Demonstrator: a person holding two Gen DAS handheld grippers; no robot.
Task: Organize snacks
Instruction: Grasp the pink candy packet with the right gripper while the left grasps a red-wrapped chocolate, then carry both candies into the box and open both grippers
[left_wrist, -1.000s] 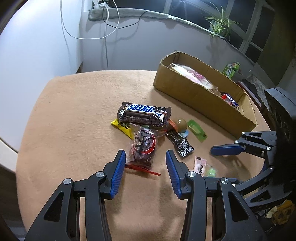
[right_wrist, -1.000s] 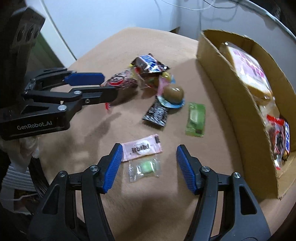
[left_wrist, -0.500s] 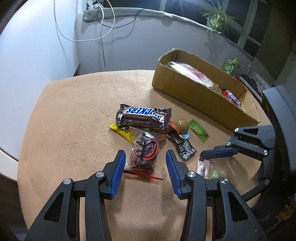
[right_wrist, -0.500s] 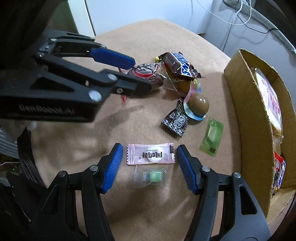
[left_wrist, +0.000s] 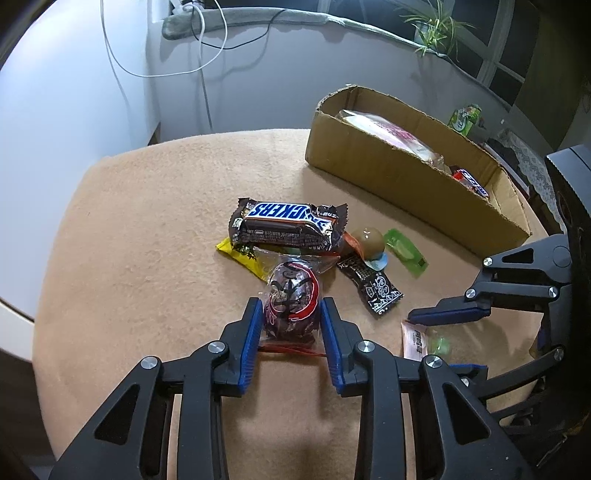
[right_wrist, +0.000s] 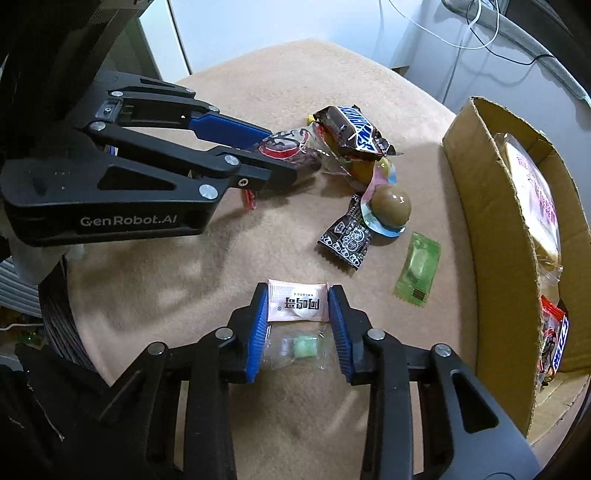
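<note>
- Two claws work at once. The left claw (left_wrist: 291, 314), low centre of its view, has just been closing and its blue pads press both sides of a clear bag of dark candy (left_wrist: 291, 302).
- The right claw (right_wrist: 298, 301) has also just been closing; a pink sachet (right_wrist: 297, 304) lies crosswise between its pads, touching both.
- A crinkly chocolate bar (left_wrist: 286, 225) lies just beyond the bag.
- The cardboard box (left_wrist: 399, 173), upper right, is likely the goal.

Right tool (right_wrist: 298, 295) just closed, pinching pink sachet (right_wrist: 297, 305).
</note>
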